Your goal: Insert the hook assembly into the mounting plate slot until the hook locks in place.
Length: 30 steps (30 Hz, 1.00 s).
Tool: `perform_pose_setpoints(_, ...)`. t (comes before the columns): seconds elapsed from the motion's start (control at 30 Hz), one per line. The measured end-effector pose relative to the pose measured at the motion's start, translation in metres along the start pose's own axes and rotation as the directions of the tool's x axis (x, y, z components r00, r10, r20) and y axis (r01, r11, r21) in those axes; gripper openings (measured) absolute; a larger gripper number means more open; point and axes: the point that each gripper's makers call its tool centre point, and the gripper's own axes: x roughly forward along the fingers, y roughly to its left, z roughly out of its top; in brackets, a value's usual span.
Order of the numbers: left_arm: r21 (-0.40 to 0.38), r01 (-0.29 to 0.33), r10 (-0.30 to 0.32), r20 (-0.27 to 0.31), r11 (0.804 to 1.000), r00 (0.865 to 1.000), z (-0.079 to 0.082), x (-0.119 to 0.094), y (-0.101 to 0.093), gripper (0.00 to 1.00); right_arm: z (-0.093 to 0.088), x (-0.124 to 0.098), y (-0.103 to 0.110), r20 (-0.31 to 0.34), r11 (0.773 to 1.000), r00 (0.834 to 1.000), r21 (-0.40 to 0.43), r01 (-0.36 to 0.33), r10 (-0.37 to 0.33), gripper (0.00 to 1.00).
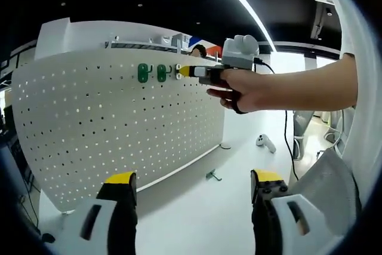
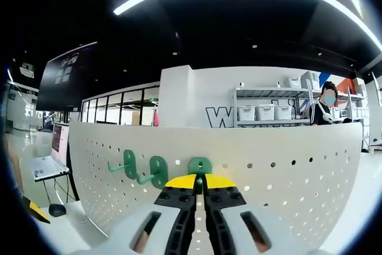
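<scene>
Right hand-held gripper clamped on small, light, rigid green hook at pegboard; left hand-held gripper open, empty; best gripped by base plate

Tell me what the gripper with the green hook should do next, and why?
Probably a small push straight into the white pegboard. The right gripper is shut on the third green hook, whose plate sits against the board beside two mounted hooks. Whether it has locked cannot be seen, so push before letting go.
</scene>
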Motion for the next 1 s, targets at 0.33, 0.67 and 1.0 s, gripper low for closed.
perform_pose_setpoints(0.33,-0.012,-0.001,0.001,0.003,1.0,1.0,0.0005,-0.0016,-0.0004,0.8,-0.0003,0.0026,0.0005,-0.007,0.999,0.999,-0.003,0.045,-0.045,0.01)
perform_pose_setpoints(0.67,-0.021,-0.003,0.004,0.015,1.0,1.0,0.0024,-0.002,0.0012,0.8,-0.0018,0.0045,0.0008,-0.02,0.991,0.991,0.002,0.132,-0.132,0.01)
perform_pose_setpoints(1.0,-0.029,-0.004,0.005,0.016,1.0,1.0,-0.0006,-0.0037,0.0006,0.79,-0.0026,0.0038,-0.0006,-0.014,0.99,0.99,0.007,0.143,-0.143,0.02)
